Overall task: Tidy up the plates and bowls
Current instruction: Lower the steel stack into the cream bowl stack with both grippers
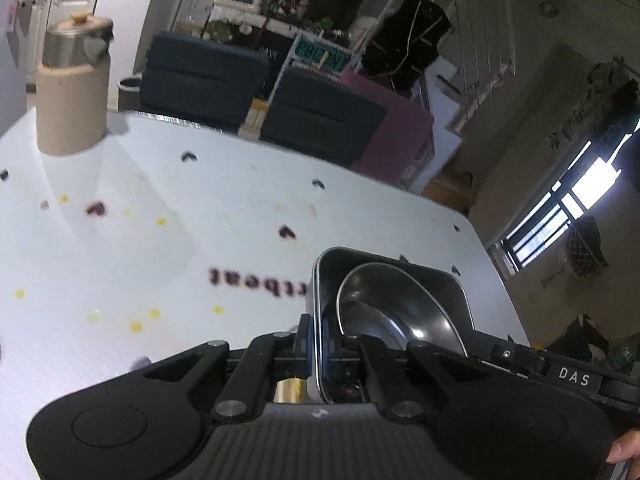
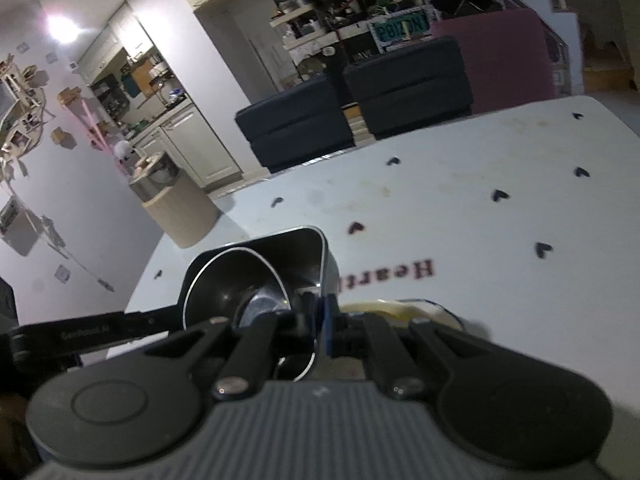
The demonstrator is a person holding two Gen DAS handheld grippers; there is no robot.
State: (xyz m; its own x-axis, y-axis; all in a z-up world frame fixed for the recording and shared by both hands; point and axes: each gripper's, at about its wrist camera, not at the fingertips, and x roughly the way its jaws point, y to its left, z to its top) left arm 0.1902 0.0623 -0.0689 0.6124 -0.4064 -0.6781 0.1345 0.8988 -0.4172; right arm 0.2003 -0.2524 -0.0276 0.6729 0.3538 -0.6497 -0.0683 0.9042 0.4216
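Both grippers, left gripper (image 1: 316,344) and right gripper (image 2: 318,320), are clamping opposite walls of the steel tray (image 1: 432,280), a bowl (image 1: 396,304) sitting inside; the tray's near end is hidden behind the fingers.

Ahead of the jaws I see a white tablecloth (image 1: 240,208) printed with small dark hearts and the dark red word "Heartbeat" (image 2: 388,274); yellow spots mark it to the left. Far ahead and left of the jaws stands a beige canister (image 1: 72,112) with a metal pot on top. Beyond the table edge I note two dark ottomans (image 2: 352,116), a pink box (image 2: 508,56) to their right, a teal sign (image 2: 402,28), and cluttered shelves (image 1: 248,0).
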